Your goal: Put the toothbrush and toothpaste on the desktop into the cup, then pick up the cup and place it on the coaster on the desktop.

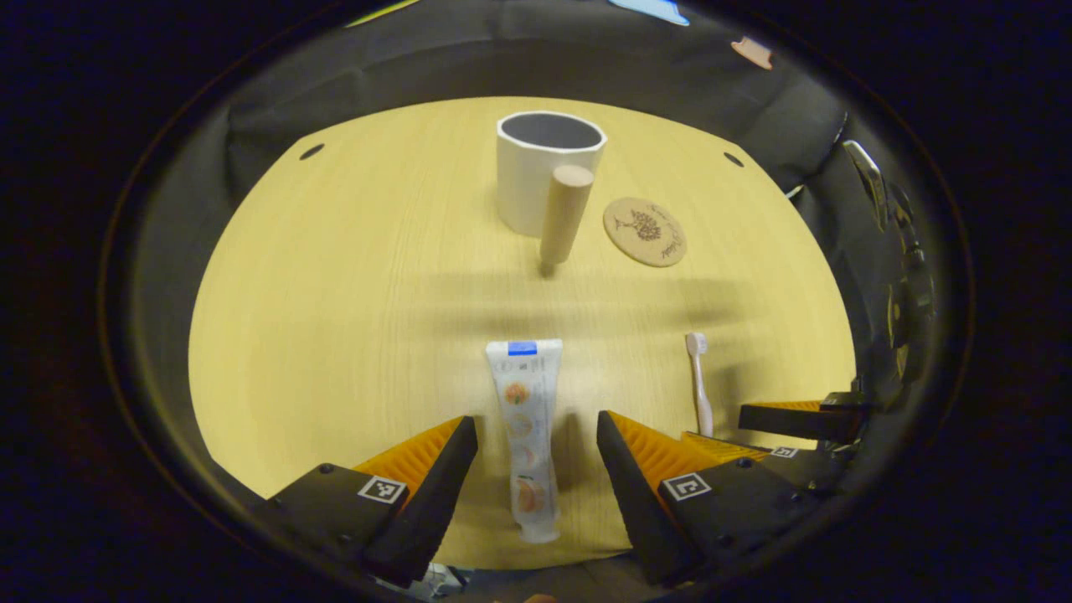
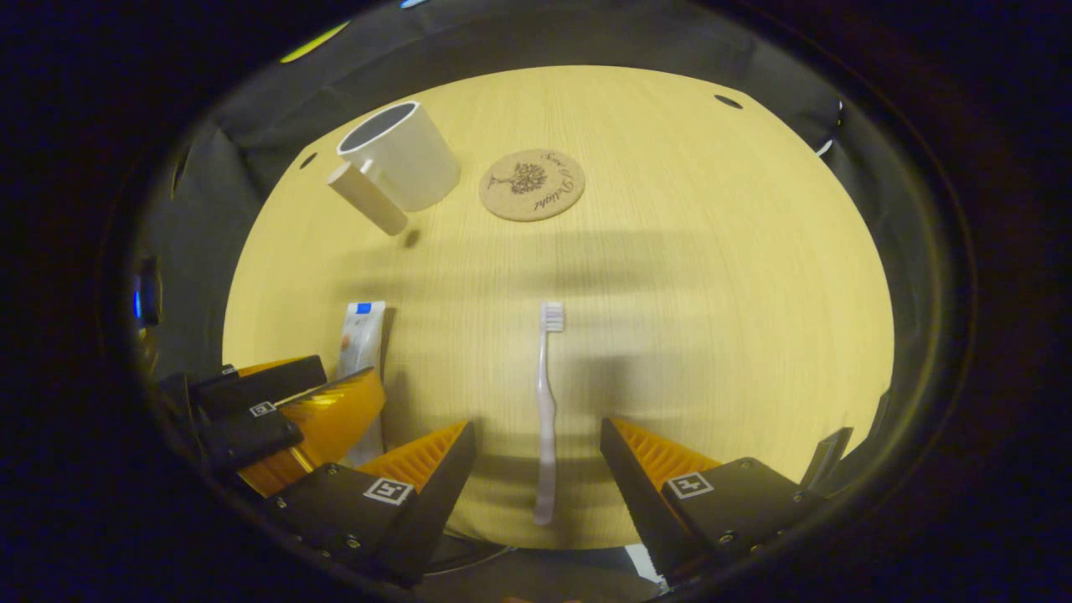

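Note:
A white toothpaste tube [image 1: 528,435] lies flat on the wooden desktop [image 1: 360,318], cap end toward me, between the spread fingers of my left gripper [image 1: 536,435], which is open and not touching it. A pale toothbrush [image 2: 546,402] lies lengthwise between the fingers of my right gripper [image 2: 538,444], also open. The white cup [image 1: 543,167] with a wooden peg handle stands upright at the far side, and a round cork coaster [image 1: 644,231] lies just right of it. In the right gripper view I see the cup [image 2: 402,159], the coaster [image 2: 532,184], the toothpaste tube [image 2: 362,335] and the left gripper [image 2: 276,410] at lower left.
Dark cloth walls close in the desktop on the far side and both flanks. Small dark holes [image 1: 311,152] mark the far corners of the desktop. The right gripper [image 1: 796,419] shows at the lower right of the left gripper view, beside the toothbrush [image 1: 699,381].

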